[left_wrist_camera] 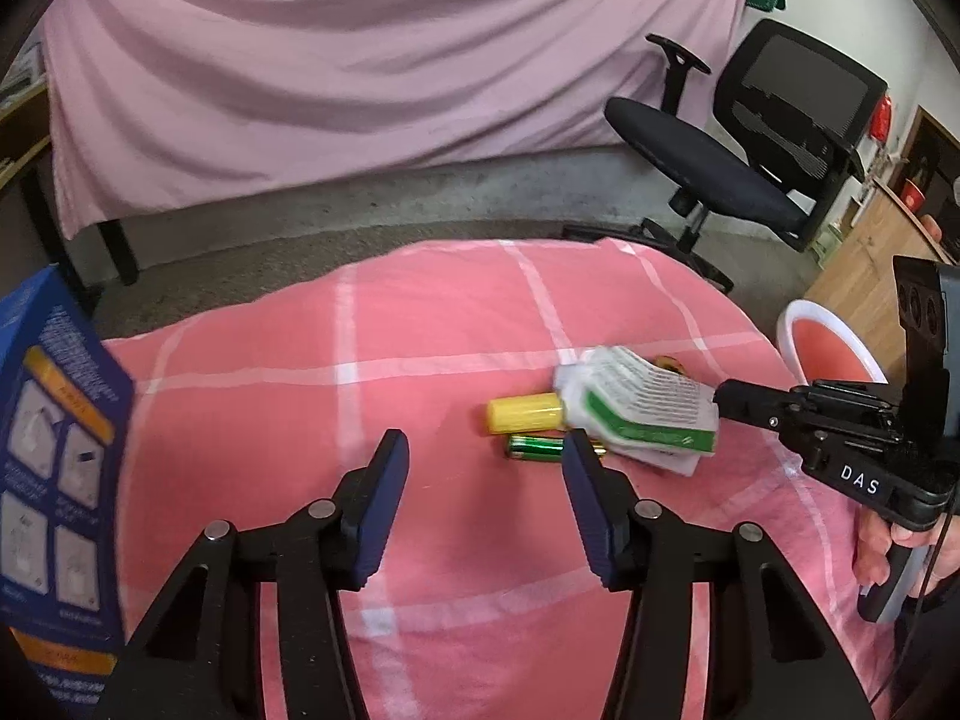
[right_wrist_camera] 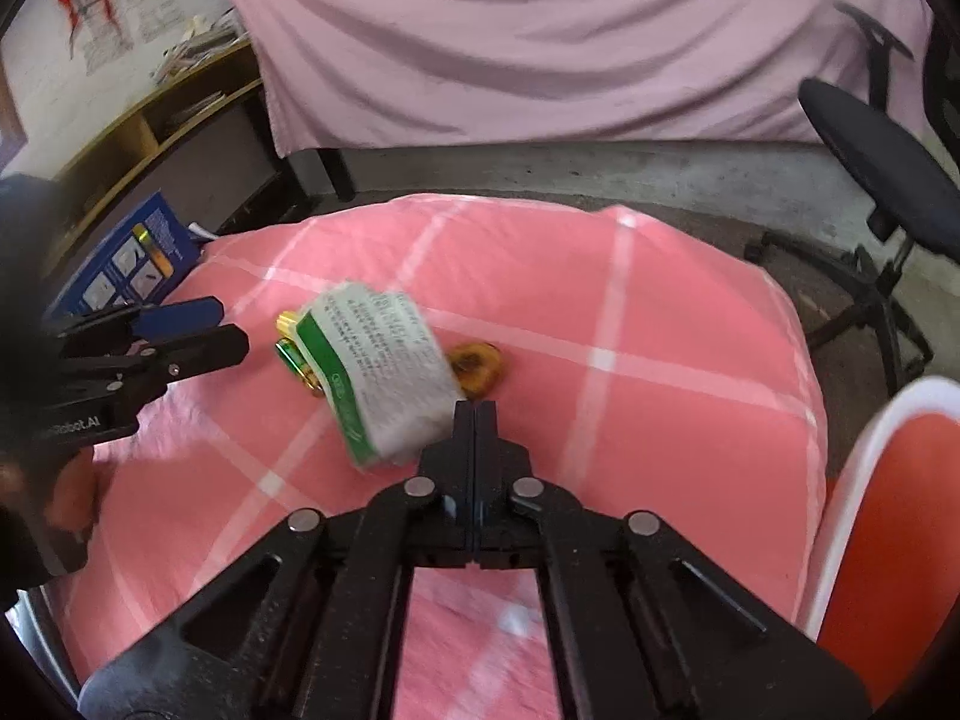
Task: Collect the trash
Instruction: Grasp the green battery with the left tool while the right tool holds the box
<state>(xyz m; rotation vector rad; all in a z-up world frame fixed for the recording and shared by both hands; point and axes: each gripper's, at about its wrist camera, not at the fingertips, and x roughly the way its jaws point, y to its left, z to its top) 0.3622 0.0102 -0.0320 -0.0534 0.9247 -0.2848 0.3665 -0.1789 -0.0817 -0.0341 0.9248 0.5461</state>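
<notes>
right gripper clamped on white-green wrapper, left gripper apart, pink checked cloth, office chair behind

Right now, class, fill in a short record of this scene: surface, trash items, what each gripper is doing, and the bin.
surface: pink checked cloth
trash: white and green packet, yellow tube, green battery, brown scrap
right gripper: shut on a corner of the packet
left gripper: open, empty, near the battery
bin: red with white rim, at the cloth's right edge
other: blue box at left
</notes>
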